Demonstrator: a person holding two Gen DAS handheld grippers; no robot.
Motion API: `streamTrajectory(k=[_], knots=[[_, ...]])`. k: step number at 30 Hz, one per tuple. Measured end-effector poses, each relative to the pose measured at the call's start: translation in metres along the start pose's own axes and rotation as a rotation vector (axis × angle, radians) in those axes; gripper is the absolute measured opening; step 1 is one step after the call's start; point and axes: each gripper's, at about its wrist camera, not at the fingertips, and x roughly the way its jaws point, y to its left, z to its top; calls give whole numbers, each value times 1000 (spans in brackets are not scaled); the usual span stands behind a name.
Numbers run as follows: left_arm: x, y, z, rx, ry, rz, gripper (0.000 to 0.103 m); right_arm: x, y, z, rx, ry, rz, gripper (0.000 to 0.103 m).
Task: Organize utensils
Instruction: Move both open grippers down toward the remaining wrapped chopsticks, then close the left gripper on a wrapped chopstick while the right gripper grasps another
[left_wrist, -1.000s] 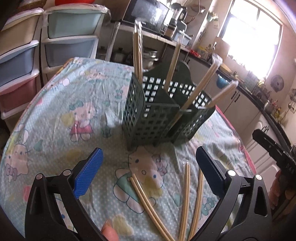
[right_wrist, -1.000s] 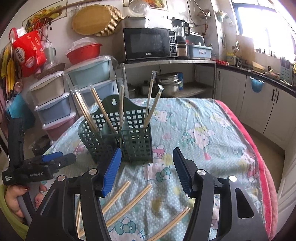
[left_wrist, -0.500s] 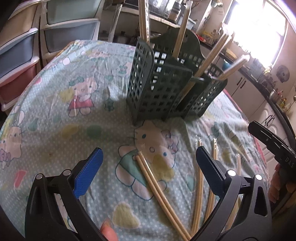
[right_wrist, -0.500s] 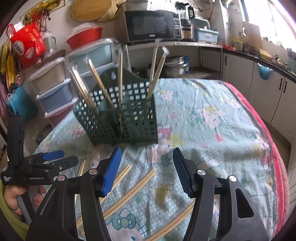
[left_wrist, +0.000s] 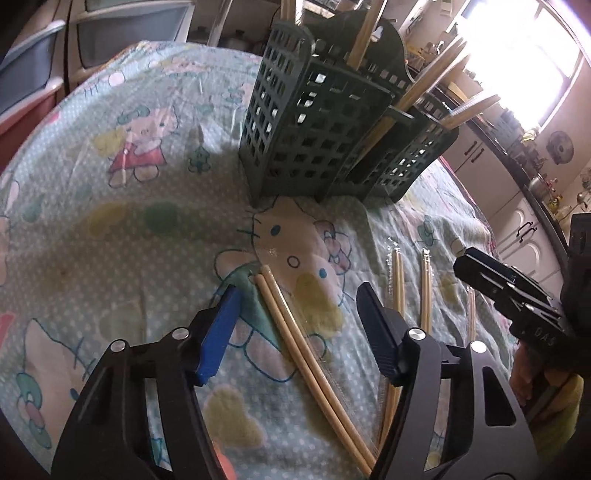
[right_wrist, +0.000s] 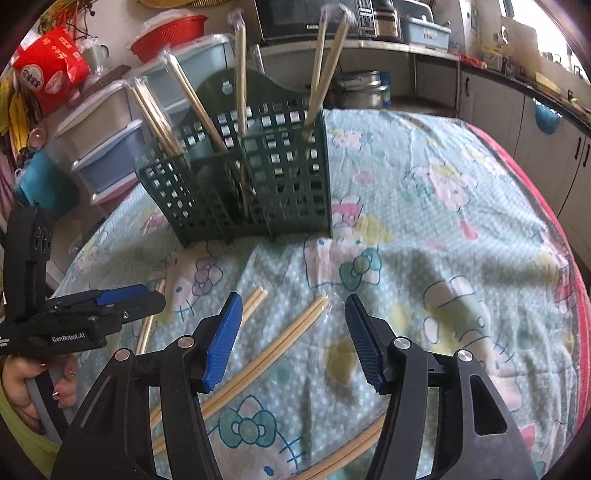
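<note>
A dark green lattice utensil holder (left_wrist: 321, 129) stands on the cartoon-print tablecloth with several wrapped chopstick pairs upright in it. My left gripper (left_wrist: 298, 291) hovers low over a loose chopstick pair (left_wrist: 295, 339). Its jaws are closing with the pair between them, and the blue pads are clear of the sticks. In the right wrist view the holder (right_wrist: 251, 184) is ahead, and my right gripper (right_wrist: 292, 299) stands open above another wrapped pair (right_wrist: 284, 339) without touching it. Each gripper shows in the other's view: the right one (left_wrist: 517, 291) and the left one (right_wrist: 110, 306).
More chopstick pairs lie on the cloth (left_wrist: 399, 273) (left_wrist: 426, 288) (right_wrist: 255, 299) (right_wrist: 351, 454). Stacked plastic drawers (right_wrist: 107, 147) stand beyond the table's left side, with a microwave shelf (right_wrist: 314, 18) behind. Kitchen cabinets (right_wrist: 546, 140) run along the right, past the pink table edge (right_wrist: 554, 229).
Both grippers have come down closer to the tablecloth and tilted further downward. The left jaws have narrowed around the chopstick pair. The right jaws keep the same gap.
</note>
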Motion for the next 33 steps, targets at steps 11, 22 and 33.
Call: streamTrajectory(k=[11, 22, 33], knots=[[11, 3, 11, -3, 10, 31, 52, 38, -17, 0, 63, 118, 14, 56], [18, 5, 18, 9, 3, 92, 35, 51, -21, 6, 84, 130, 16, 47], [17, 11, 17, 11, -3, 118, 12, 46, -32, 6, 121, 88, -3, 13]])
